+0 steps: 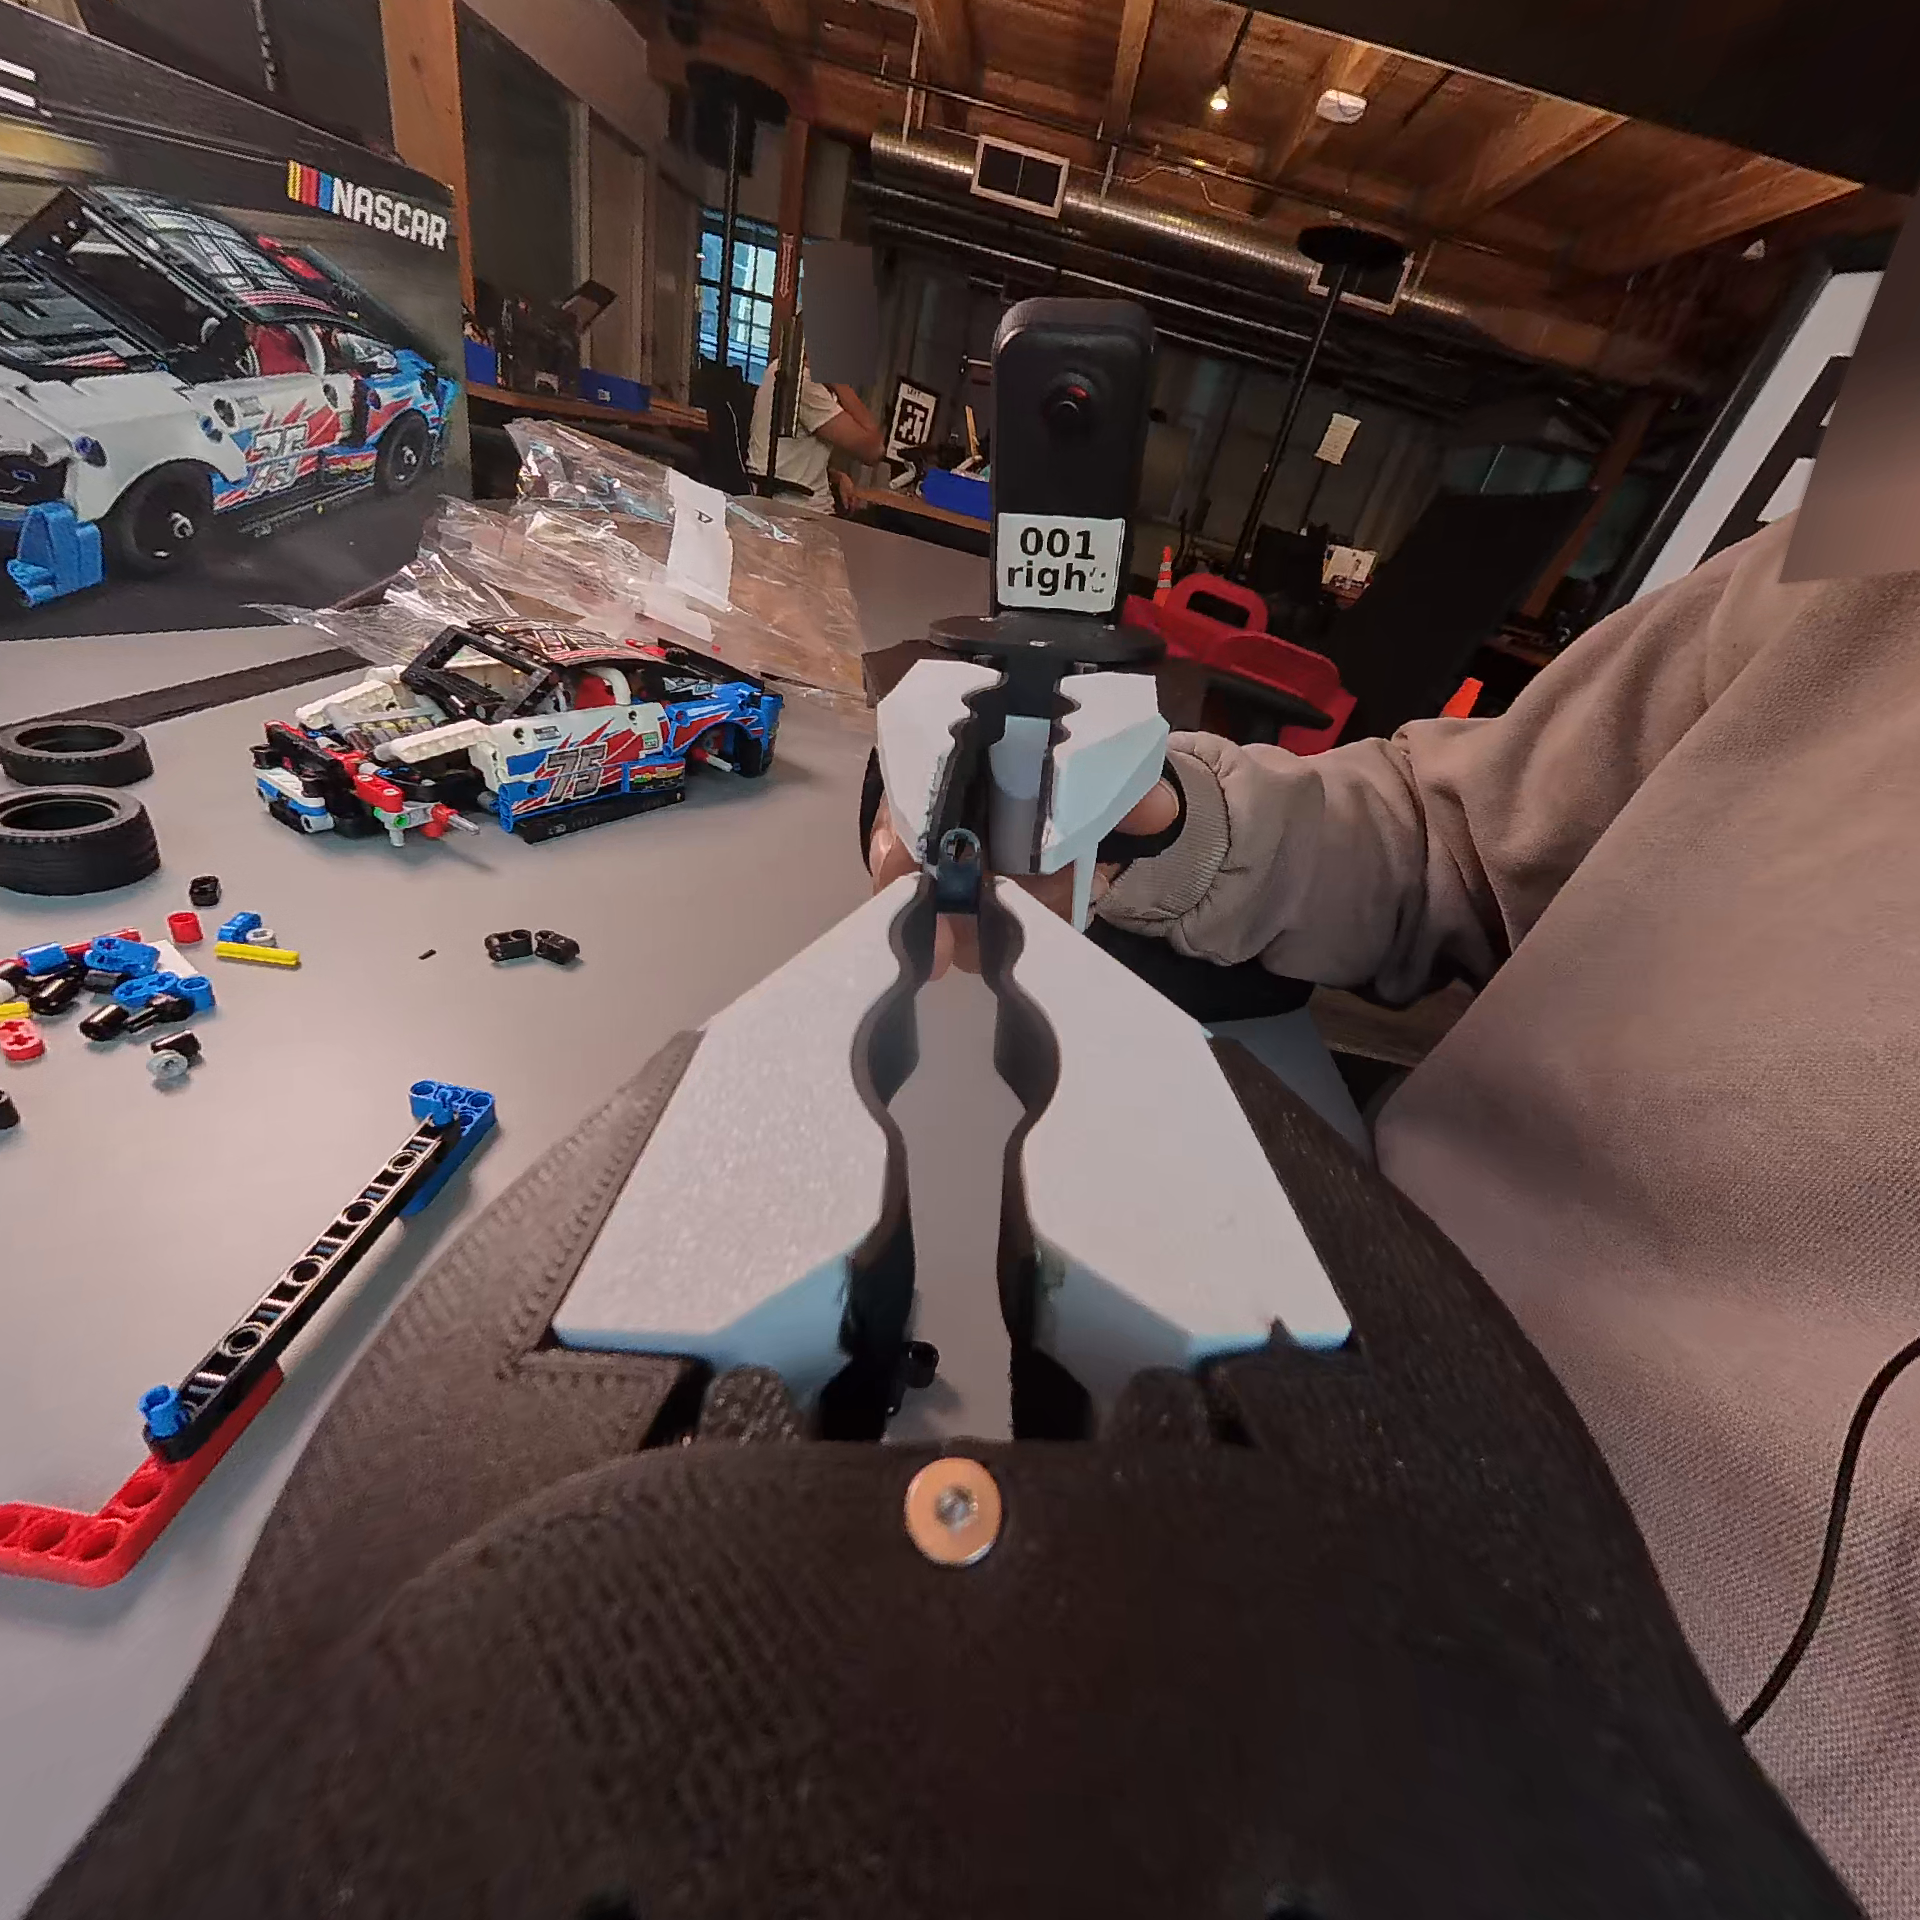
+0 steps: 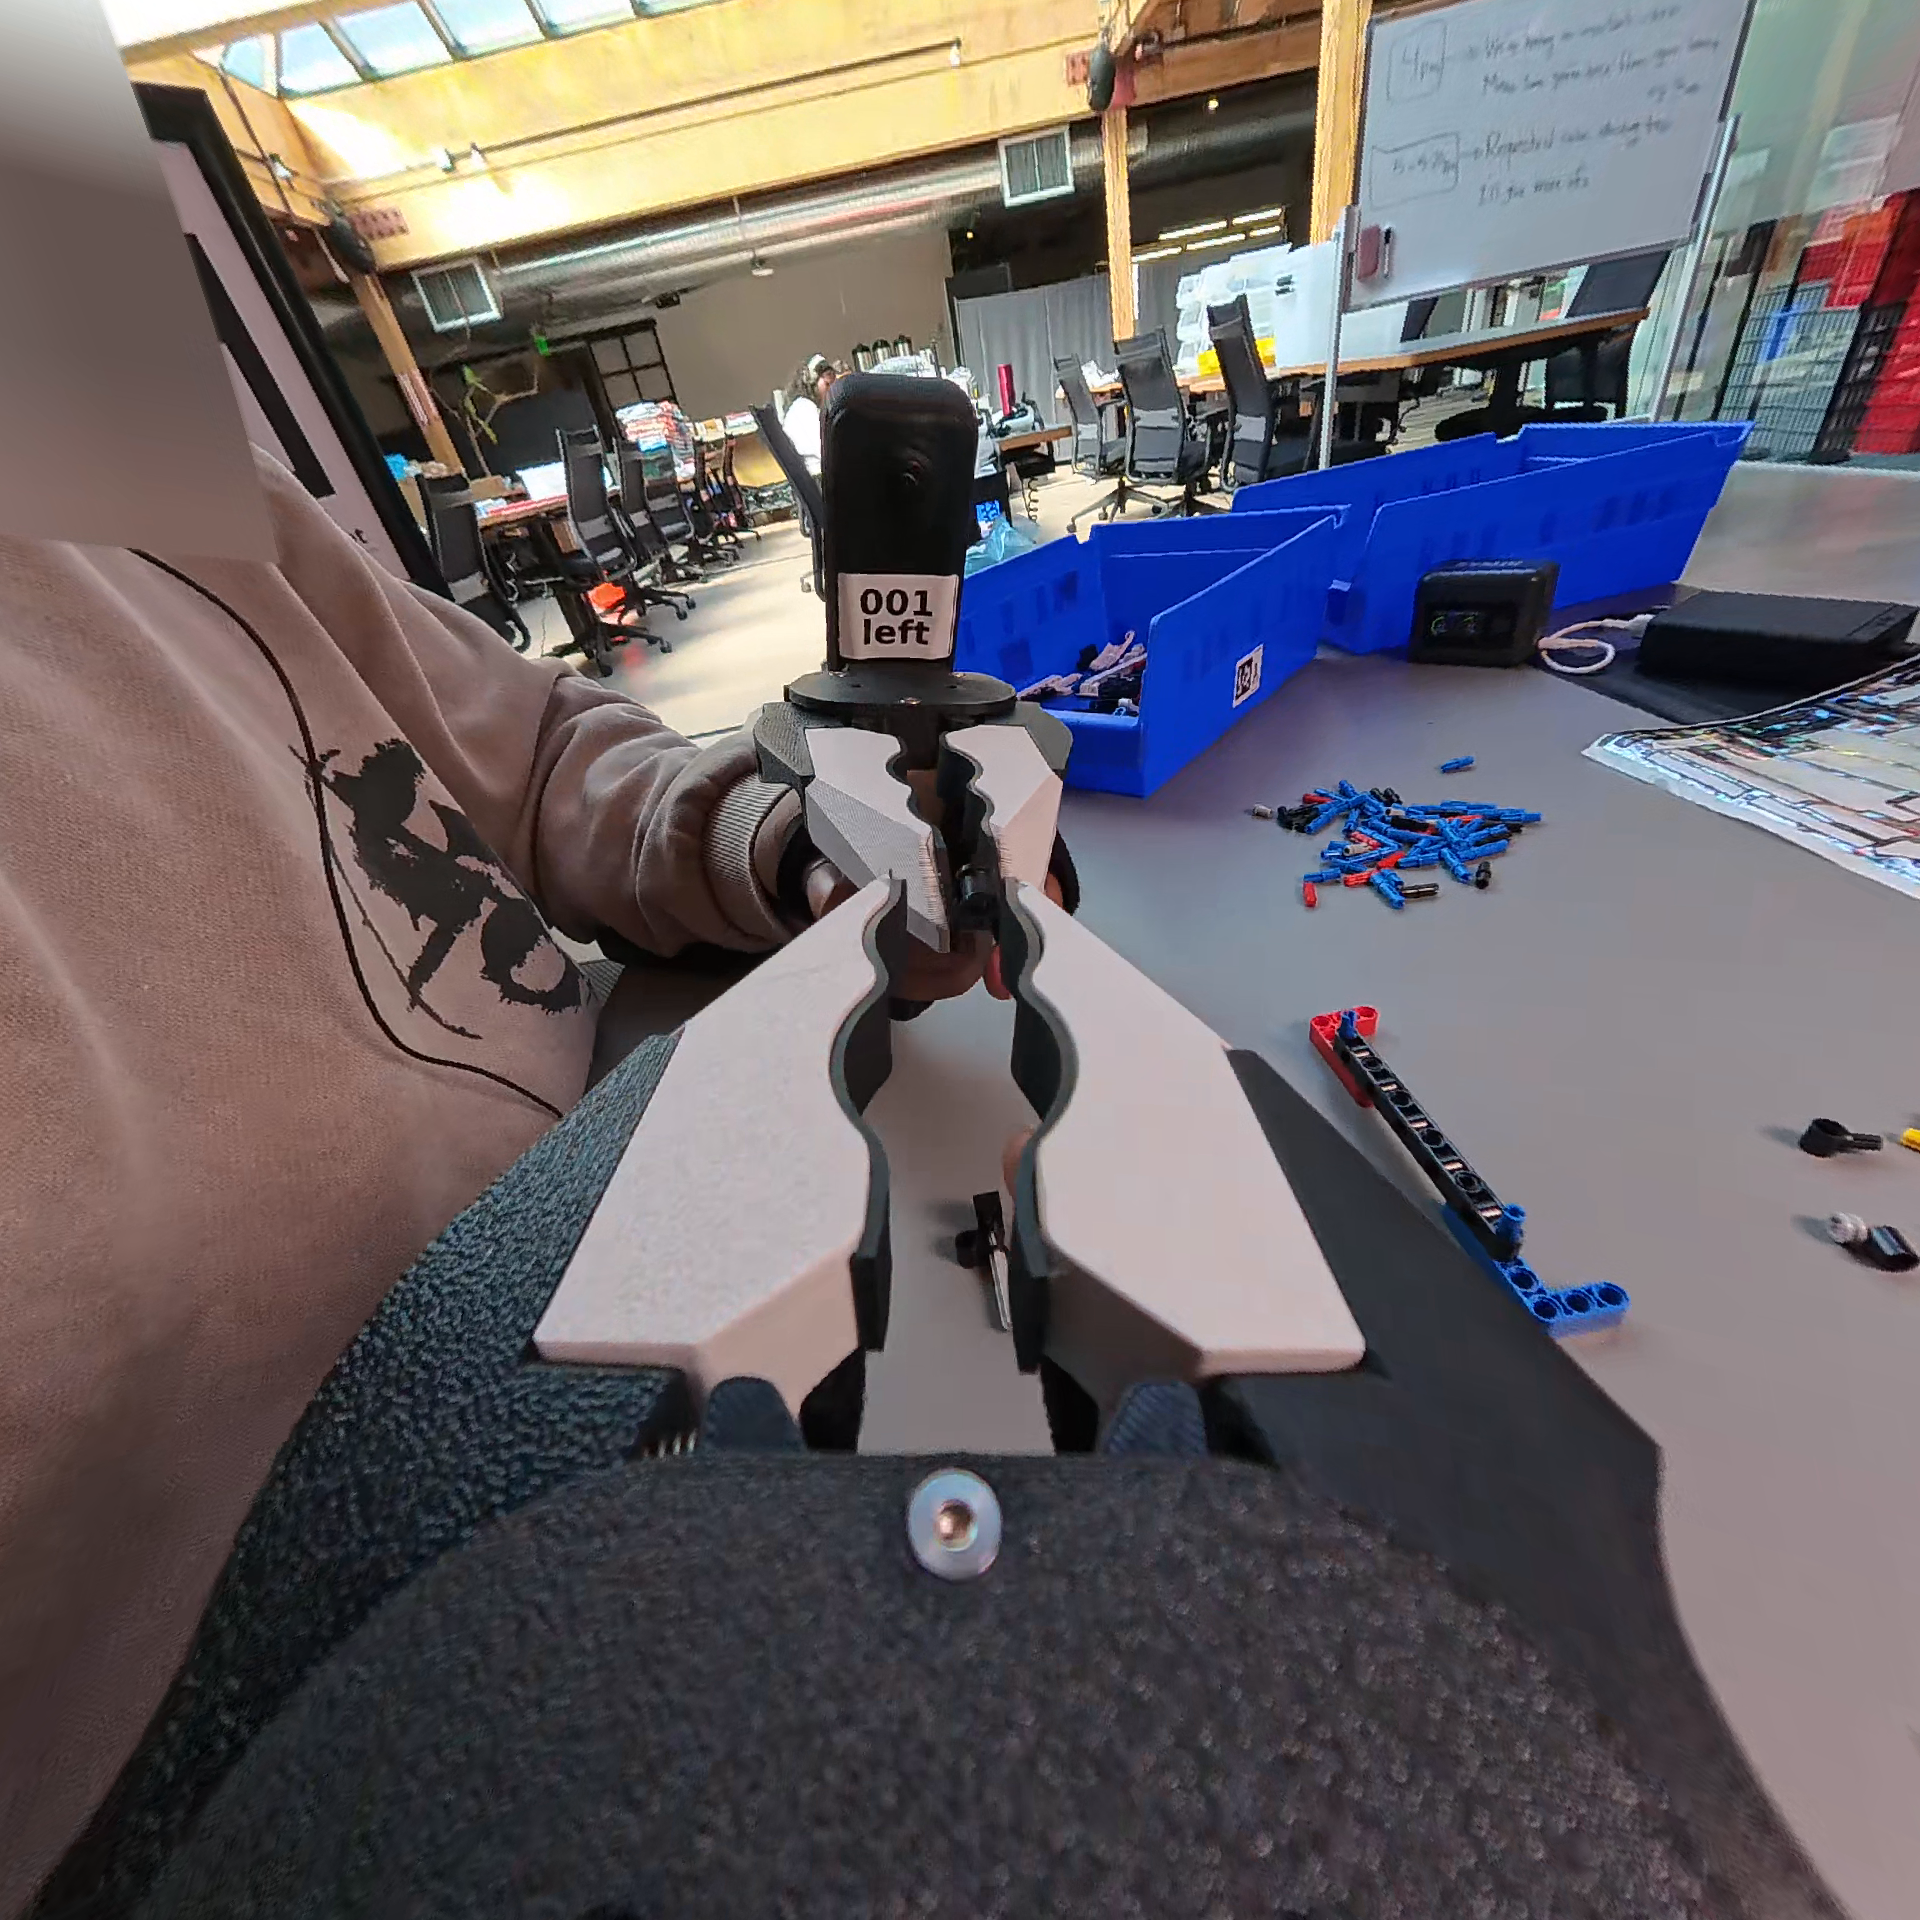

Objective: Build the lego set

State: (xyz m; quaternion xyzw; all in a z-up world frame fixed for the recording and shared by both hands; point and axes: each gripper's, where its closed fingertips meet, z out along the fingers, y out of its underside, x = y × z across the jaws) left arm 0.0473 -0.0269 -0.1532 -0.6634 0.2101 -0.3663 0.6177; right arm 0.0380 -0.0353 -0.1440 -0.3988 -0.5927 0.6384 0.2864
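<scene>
Bodywork on the lego car looks mostly built, wheels still missing, tyres and loose pieces near the desk's far-left edge, while left gripper and right gripper meet tip-to-tip, together pinching a small black connector.

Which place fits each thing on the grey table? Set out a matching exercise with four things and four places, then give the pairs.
Things:
1. tyres
2. model car
3. long black beam
4. pile of pins

Places:
A. ends on blue and red corner pieces
B. beside the blue bin
C. before clear bags
D. left of the car

Pairs: 1-D, 2-C, 3-A, 4-B
</scene>
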